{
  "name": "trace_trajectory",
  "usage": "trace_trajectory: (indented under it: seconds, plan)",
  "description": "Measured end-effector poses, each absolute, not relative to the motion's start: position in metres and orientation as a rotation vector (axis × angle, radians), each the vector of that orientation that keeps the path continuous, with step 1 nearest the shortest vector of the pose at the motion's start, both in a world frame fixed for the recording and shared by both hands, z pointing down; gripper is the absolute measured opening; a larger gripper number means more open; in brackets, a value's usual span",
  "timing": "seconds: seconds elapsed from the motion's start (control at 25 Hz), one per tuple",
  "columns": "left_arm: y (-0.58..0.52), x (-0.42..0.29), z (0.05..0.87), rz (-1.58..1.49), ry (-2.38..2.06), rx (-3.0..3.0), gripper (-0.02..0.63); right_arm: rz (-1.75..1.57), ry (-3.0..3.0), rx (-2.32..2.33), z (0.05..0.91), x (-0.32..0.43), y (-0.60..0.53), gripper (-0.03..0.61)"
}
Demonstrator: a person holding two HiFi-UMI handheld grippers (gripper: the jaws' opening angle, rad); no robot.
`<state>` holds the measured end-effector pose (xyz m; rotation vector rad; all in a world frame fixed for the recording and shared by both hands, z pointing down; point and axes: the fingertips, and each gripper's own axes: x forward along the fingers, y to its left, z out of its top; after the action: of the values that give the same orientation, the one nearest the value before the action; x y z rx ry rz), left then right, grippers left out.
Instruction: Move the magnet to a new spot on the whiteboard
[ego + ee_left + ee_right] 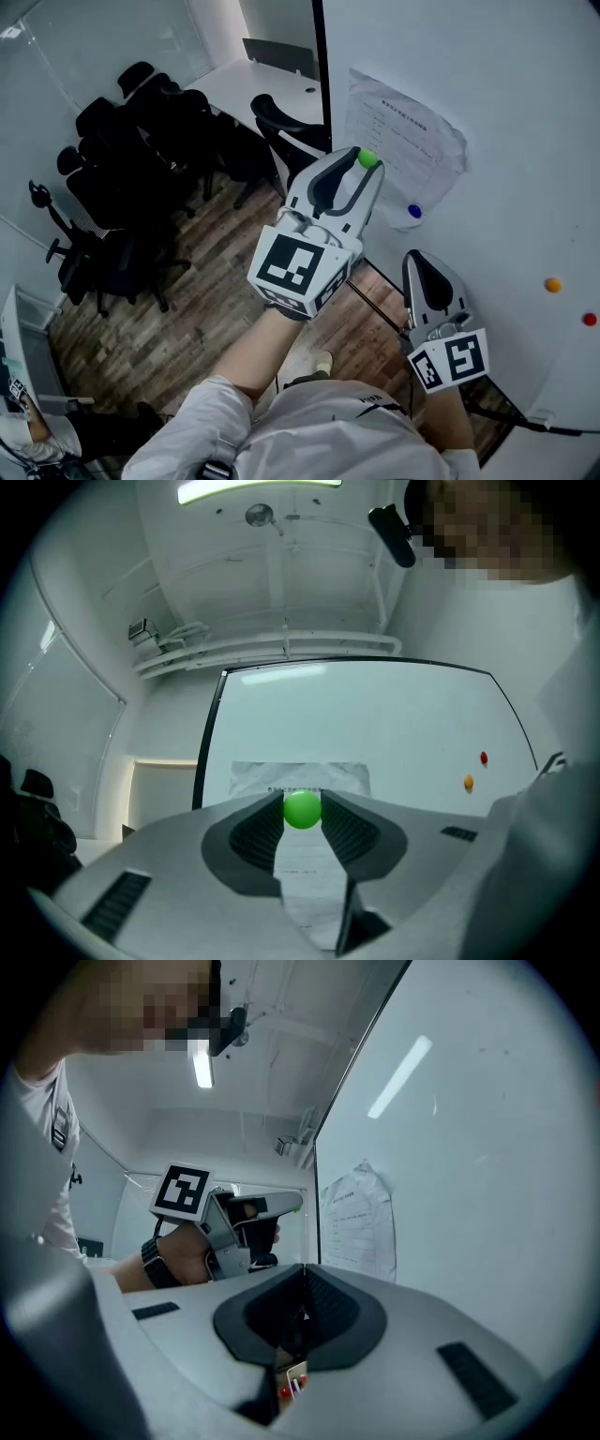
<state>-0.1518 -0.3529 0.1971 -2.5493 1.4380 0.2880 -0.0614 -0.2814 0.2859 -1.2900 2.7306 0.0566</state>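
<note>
Grip: left gripper (366, 162) (302, 811) pinches green magnet (367, 158) (302, 809) between its jaw tips; it is raised and points at the whiteboard (506, 103)
Magnet's place: at the very tip of the left gripper; in the right gripper view it appears just off the board's face
Ahead of it: paper sheet (405, 141) (298, 776) stuck on the board; blue magnet (414, 212) at the sheet's lower corner
Right of it: orange magnet (553, 284) (469, 782) and red magnet (589, 320) (483, 757), near each other on the board, well apart from the held one
Other hand: right gripper (418, 257) (303, 1275) has its jaws pressed together with nothing between; it sits lower than the left, beside the board
Behind the left gripper: black chairs (131, 159) around a white tabletop (248, 82)
</note>
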Motion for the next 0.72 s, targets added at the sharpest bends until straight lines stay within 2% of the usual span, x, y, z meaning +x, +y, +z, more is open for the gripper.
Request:
trace_trajectory:
  seconds: [0.72]
  plan:
    - [-0.271,-0.088,0.210,0.299,1.468,-2.565,0.129,0.069,2.738,-1.244,0.282,0.001,-0.214,0.014]
